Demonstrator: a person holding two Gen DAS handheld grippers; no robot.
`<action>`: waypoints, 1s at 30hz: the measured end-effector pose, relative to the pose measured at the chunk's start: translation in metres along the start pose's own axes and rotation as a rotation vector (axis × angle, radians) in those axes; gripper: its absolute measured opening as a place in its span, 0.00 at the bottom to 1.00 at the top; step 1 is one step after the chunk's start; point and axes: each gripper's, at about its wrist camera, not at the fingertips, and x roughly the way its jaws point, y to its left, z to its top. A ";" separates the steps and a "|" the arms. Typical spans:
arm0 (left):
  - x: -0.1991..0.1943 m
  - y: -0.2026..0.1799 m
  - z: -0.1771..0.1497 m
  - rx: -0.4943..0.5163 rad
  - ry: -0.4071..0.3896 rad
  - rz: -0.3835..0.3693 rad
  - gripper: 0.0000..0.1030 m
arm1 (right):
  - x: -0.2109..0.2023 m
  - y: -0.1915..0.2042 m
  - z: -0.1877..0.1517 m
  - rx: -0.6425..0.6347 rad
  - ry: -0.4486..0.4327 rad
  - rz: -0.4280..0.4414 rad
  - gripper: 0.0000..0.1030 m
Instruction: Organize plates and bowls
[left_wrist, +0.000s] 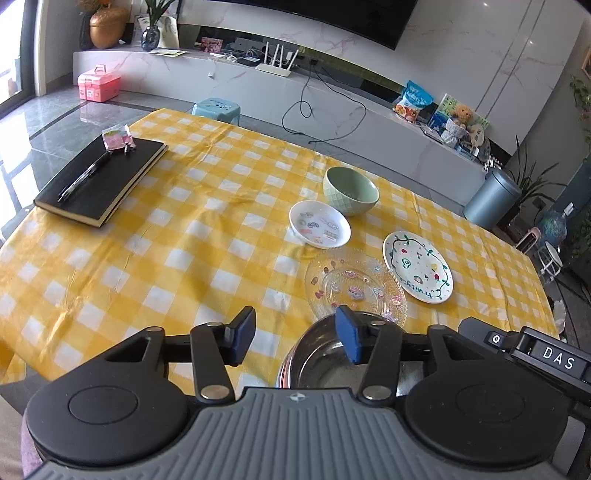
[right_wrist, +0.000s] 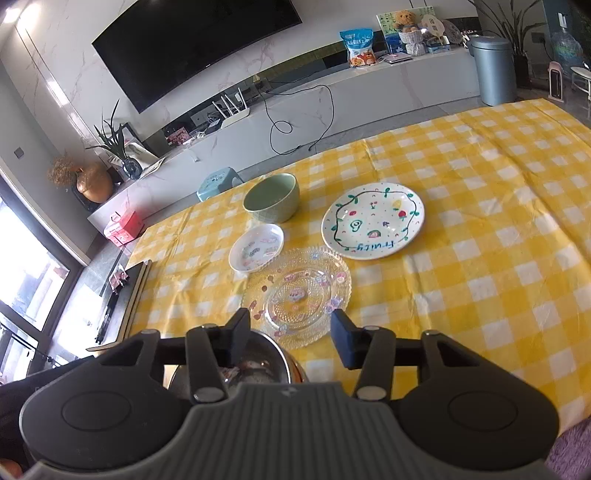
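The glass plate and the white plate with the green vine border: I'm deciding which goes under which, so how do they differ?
The glass plate is clear, so the yellow check shows through; the white plate is opaque. The glass plate has a beaded, textured rim; the white plate has a smooth rim with a painted vine and lettering. The glass plate lies nearer the grippers, the white plate farther back. Both lie flat, empty and unstacked on the tablecloth.

The shiny round steel bowl (left_wrist: 321, 363) sits mostly hidden behind each hand-held gripper — only its far rim (and some inside) shows; its contents are unclear.
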 end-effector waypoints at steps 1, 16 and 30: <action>0.002 -0.002 0.003 0.013 0.007 -0.002 0.60 | 0.003 0.000 0.003 -0.004 0.002 -0.005 0.57; 0.049 -0.019 0.053 0.143 0.061 -0.005 0.69 | 0.058 0.005 0.050 -0.069 0.064 -0.074 0.68; 0.114 -0.030 0.117 0.125 0.075 -0.080 0.68 | 0.131 0.013 0.109 -0.089 0.074 -0.091 0.66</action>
